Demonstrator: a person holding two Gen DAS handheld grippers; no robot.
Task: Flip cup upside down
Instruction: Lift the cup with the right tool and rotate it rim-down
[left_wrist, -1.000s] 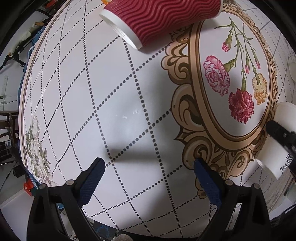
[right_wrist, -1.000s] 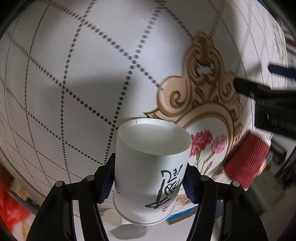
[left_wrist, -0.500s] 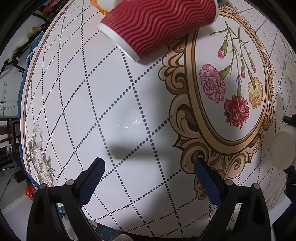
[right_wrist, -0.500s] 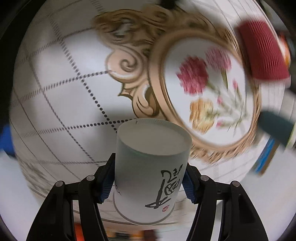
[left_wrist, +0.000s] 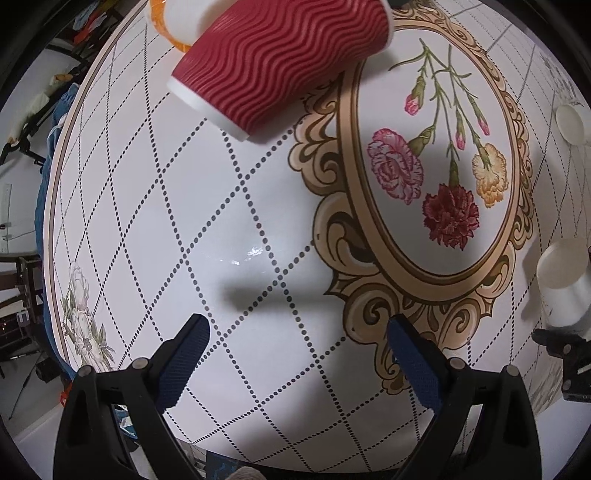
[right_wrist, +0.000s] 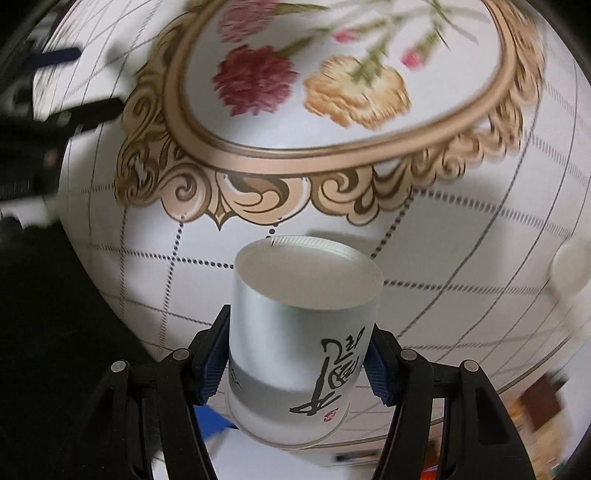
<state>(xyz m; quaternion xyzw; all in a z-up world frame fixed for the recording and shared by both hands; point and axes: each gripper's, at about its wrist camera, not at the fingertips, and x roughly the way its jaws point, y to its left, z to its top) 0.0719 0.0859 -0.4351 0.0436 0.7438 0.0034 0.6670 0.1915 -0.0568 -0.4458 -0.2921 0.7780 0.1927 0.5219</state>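
Here the right claw (right_wrist: 297, 363) is clamping the white cup (right_wrist: 295, 332) above the near surface (right_wrist: 461, 258), its long axis pointing away toward the tabletop, while the left claw (left_wrist: 295, 358) is hanging apart, holding nothing.

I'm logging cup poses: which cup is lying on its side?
The red ripple-walled cup, lying on the table's far part. The white cup with black calligraphy is instead clamped in the right hand-held gripper, off the table.

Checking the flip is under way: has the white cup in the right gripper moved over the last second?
Yes. Clamped in the right gripper, the white cup swung around from beside the gold floral frame to below it.
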